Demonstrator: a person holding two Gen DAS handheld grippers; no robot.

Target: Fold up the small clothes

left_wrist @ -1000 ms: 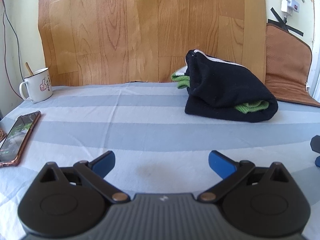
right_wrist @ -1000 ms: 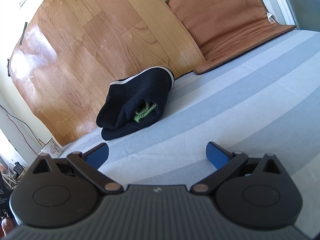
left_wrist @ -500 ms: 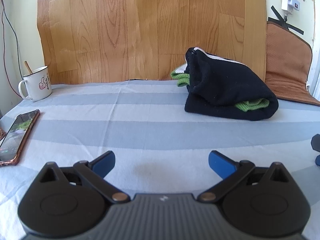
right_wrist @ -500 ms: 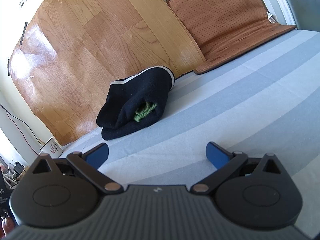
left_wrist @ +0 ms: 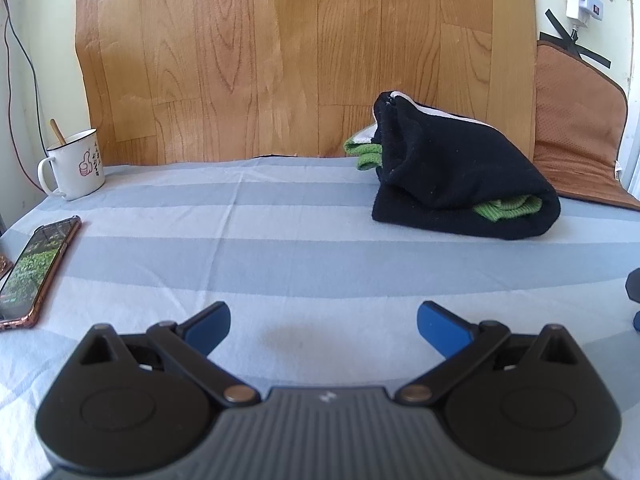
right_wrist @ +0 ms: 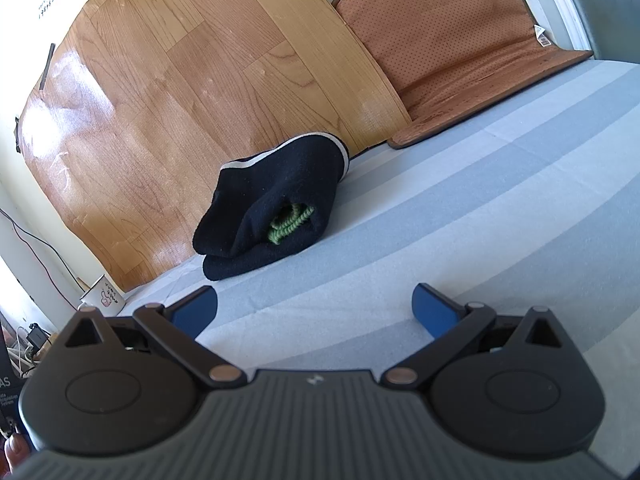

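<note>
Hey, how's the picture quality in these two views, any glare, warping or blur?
Left wrist view: sharp, daylit, edges bowed by the fisheye, faint sheen on the wood panel. Right wrist view: tilted, strong glare on the panel's left part; the black garment stays crisp.

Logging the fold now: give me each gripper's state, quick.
Left gripper: open, holding nothing.
Right gripper: open, holding nothing.

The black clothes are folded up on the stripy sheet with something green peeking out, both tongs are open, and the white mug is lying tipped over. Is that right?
Almost. The white mug is standing upright, not tipped over, as the left wrist view shows. The black clothes are indeed folded on the stripy sheet with green peeking out, and the left tongs and right tongs are open.
</note>
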